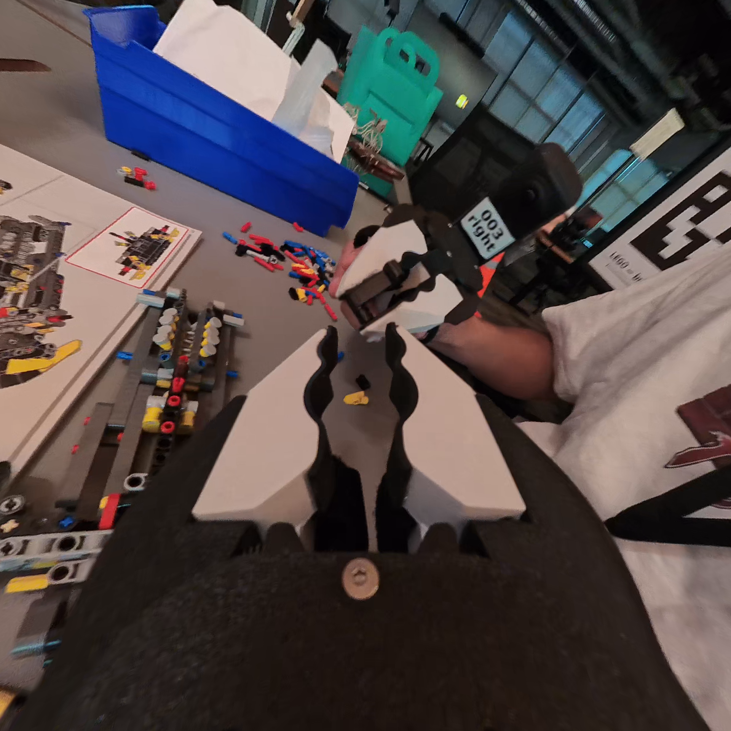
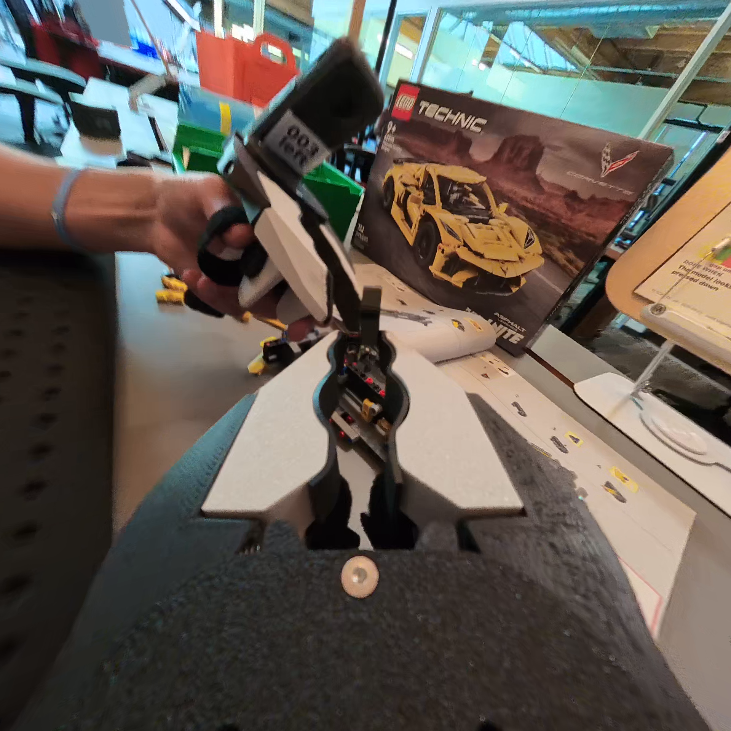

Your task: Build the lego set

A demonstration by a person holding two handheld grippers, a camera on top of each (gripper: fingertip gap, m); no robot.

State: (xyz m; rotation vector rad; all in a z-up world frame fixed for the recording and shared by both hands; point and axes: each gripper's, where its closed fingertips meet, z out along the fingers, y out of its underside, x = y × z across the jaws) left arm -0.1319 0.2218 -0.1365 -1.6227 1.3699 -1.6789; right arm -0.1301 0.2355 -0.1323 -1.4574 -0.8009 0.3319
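Grey table (image 1: 257, 324) in workshop, blue bin (image 1: 221, 130), left gripper (image 1: 360, 336) fingers parted, right gripper (image 2: 362, 344) clamping dark beam (image 2: 371, 316)

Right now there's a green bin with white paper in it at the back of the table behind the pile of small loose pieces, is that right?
Not quite. The bin holding the white paper is blue, not green, as the left wrist view shows. It does sit at the back of the table, behind the pile of small loose pieces.
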